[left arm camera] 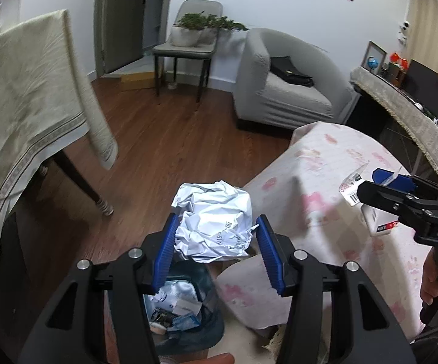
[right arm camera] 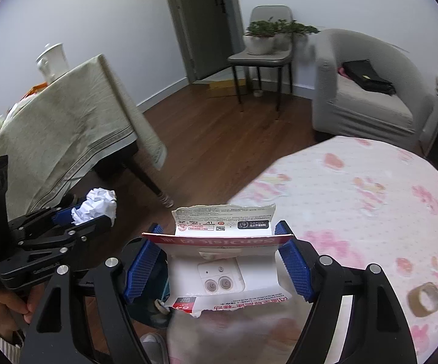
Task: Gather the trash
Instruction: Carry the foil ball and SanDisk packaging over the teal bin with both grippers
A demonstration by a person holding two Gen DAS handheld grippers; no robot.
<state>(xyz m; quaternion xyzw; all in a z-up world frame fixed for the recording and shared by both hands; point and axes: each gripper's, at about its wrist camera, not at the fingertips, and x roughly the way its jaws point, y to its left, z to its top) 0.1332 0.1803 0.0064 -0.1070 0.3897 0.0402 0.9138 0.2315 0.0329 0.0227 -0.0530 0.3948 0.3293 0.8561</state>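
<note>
1. Left wrist view. Left gripper (left arm camera: 217, 242), black frame with blue ribbed pads, points forward and down. Its jaws sit at medium width, clamped on a crumpled ball of white paper (left arm camera: 214, 223).
2. Directly below that ball, near the bottom of the view: a dark trash bin with a clear liner (left arm camera: 202, 279), holding scraps of wrappers and paper.
3. Right of the bin: a low table under a white cloth with pink flower print (left arm camera: 334, 188), its edge hanging beside the bin.
4. Far right: right gripper (left arm camera: 367, 182), seen side-on, reaching in leftward over the pink cloth and closed on a torn white and red cardboard package (left arm camera: 370, 215). The holder's fingers (left arm camera: 431, 285) show below it.
5. Left: a dining table draped in a cream cloth (left arm camera: 28, 112), standing on a brown wooden floor (left arm camera: 164, 139).
6. Far: a grey armchair (left arm camera: 282, 82).
7. Right wrist view. Right gripper (right arm camera: 219, 251) is level, pointing forward across the near edge of the pink-flowered cloth (right arm camera: 370, 200). Its jaws stand wide, each pad pressing one side of the torn package (right arm camera: 225, 261), which lies flat and open between them.
8. Left: left gripper (right arm camera: 88, 212), side-on, holding the paper ball (right arm camera: 97, 204); the hand (right arm camera: 3, 303) grips its handle.
9. Near right on the cloth: a brown tape roll (right arm camera: 425, 298), lying flat, apart from the gripper.
</note>
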